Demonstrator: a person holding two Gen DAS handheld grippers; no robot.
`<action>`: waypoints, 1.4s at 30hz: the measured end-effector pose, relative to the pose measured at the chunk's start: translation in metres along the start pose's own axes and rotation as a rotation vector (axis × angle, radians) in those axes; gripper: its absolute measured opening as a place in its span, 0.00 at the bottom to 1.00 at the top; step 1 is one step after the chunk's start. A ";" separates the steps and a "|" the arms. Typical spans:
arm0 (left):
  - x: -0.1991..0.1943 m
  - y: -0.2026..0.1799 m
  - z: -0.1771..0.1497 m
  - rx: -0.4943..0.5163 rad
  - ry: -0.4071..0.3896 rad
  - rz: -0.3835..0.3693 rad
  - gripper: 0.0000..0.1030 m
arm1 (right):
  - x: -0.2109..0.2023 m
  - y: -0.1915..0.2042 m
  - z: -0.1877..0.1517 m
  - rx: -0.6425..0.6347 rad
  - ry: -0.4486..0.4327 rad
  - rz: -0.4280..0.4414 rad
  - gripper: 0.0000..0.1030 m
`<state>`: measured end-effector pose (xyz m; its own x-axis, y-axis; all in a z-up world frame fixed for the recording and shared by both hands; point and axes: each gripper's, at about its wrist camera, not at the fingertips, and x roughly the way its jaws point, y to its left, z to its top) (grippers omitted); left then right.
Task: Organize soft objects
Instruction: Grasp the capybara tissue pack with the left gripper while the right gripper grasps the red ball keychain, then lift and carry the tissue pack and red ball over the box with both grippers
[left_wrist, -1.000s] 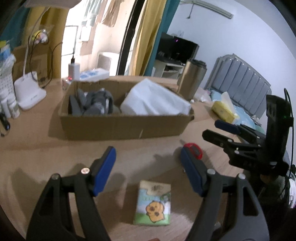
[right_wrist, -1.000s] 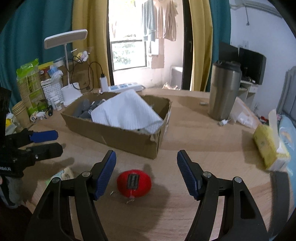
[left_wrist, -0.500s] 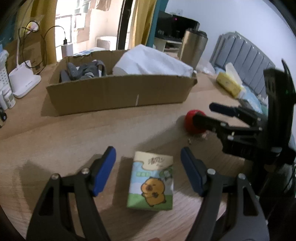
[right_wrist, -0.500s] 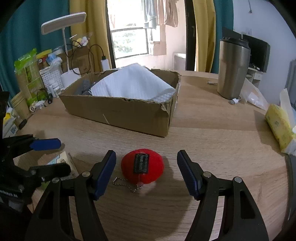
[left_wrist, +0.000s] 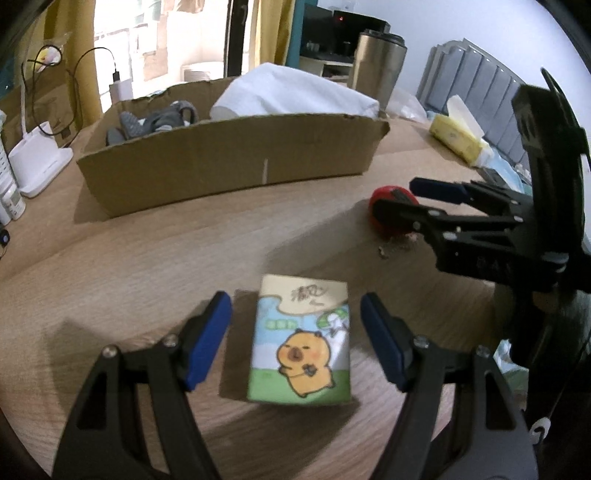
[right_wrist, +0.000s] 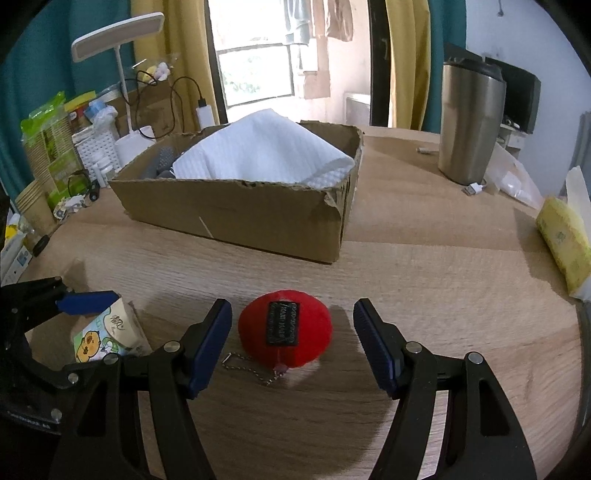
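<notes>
A small tissue pack (left_wrist: 301, 341) printed with a cartoon capybara lies flat on the wooden table, between the blue pads of my left gripper (left_wrist: 295, 339), which is open and clear of it on both sides. A red plush ball (right_wrist: 284, 334) with a black label and a bead chain sits between the pads of my right gripper (right_wrist: 291, 343), also open with gaps on both sides. Each view shows the other gripper at its edge: the right gripper (left_wrist: 424, 203) around the red ball (left_wrist: 393, 210), the tissue pack (right_wrist: 107, 338) by the left gripper.
A cardboard box (left_wrist: 229, 158) holding a white towel (right_wrist: 262, 151) and grey fabric (left_wrist: 155, 122) stands behind both objects. A steel tumbler (right_wrist: 469, 125), a yellow tissue pack (right_wrist: 565, 243), a desk lamp (right_wrist: 118, 40) and clutter at the left edge surround it.
Both grippers have come down and tilted toward the table, so the tissue pack and the red ball now sit between their pads. Jaw widths look unchanged.
</notes>
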<state>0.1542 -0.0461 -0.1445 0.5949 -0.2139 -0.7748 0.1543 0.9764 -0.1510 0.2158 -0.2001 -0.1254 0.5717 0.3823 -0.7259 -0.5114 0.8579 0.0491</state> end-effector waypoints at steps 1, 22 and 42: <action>0.000 0.000 -0.001 0.004 0.000 -0.003 0.72 | 0.000 0.000 0.000 0.000 0.002 0.000 0.70; -0.005 -0.004 -0.003 0.042 -0.028 -0.010 0.46 | 0.005 0.010 -0.001 -0.056 0.029 0.008 0.51; -0.021 0.004 0.005 0.028 -0.107 -0.003 0.46 | -0.002 0.005 0.000 -0.034 -0.012 0.056 0.50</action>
<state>0.1464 -0.0375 -0.1260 0.6750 -0.2200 -0.7042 0.1774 0.9749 -0.1345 0.2124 -0.1964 -0.1239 0.5488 0.4336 -0.7147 -0.5645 0.8228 0.0658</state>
